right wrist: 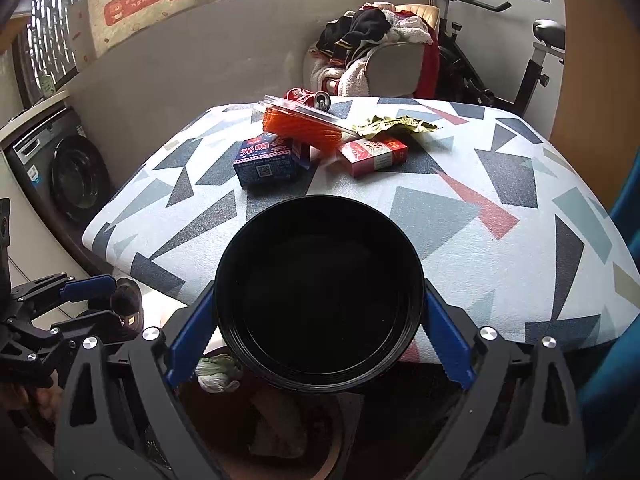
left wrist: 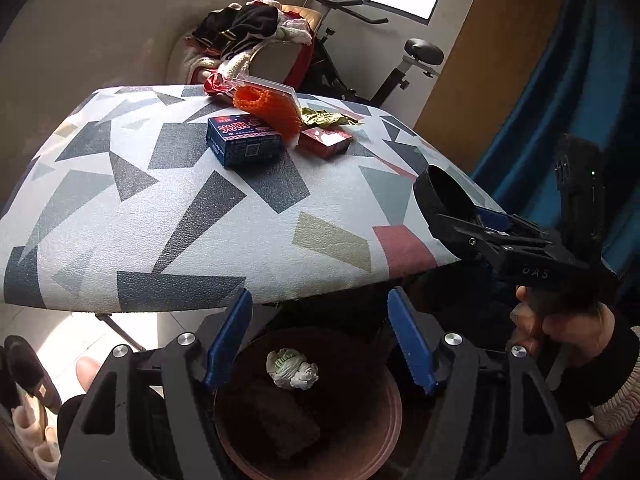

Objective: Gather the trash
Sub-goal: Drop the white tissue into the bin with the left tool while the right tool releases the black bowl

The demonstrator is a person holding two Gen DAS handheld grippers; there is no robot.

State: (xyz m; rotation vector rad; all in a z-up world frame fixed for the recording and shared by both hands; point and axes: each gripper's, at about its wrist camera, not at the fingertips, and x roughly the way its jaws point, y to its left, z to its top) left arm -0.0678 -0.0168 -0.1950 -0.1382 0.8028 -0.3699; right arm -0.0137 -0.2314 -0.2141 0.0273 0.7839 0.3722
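Over the bin: we see the right gripper [right wrist: 319, 334] pinching a black lid [right wrist: 319, 294] (edge-on hold).
Left gripper [left wrist: 320, 340]: fingers spread, holding nothing.
Risk: lid slips, missing the bin [left wrist: 394, 408].

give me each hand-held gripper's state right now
Left hand-held gripper: open, empty, above the trash bin.
Right hand-held gripper: shut on the black round container.

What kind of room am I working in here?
Probably a lived-in home utility or balcony room: a front-loading washing machine stands at the left, an exercise bike under the windows, and clothes are heaped on a chair behind the patterned table.
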